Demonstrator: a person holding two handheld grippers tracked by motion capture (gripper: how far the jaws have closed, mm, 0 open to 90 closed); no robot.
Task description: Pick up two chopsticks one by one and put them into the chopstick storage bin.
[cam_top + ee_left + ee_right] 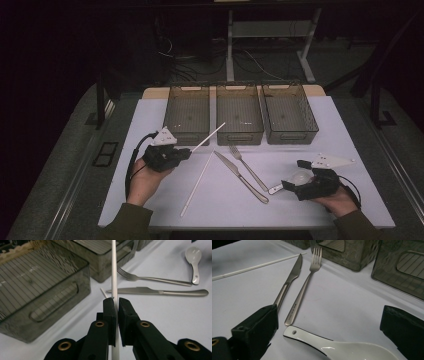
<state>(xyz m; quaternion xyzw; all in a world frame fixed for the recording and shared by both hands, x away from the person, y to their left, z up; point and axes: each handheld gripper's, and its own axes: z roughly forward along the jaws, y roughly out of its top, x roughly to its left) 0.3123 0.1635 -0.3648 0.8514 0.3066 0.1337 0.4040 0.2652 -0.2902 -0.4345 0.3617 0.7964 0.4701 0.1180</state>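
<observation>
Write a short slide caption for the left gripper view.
Left gripper clamps a white chopstick beside a grey bin.

- A slim white chopstick (209,136) is clamped between the closed jaws of the left hand-held gripper (187,151), its free end raised off the tabletop (150,125) and pointing toward two o'clock, over the near wall of the left grey bin (187,112).
- Seen along the left hand-held gripper's own jaws, the chopstick (114,267) runs straight out from between the pads.
- A white ceramic spoon (295,180) lies flat on the tabletop at about four o'clock, handle toward nine o'clock, its bowl between the spread jaws of the right hand-held gripper (295,177).
- The spoon's (342,347) glossy handle end carries a small hole.
</observation>
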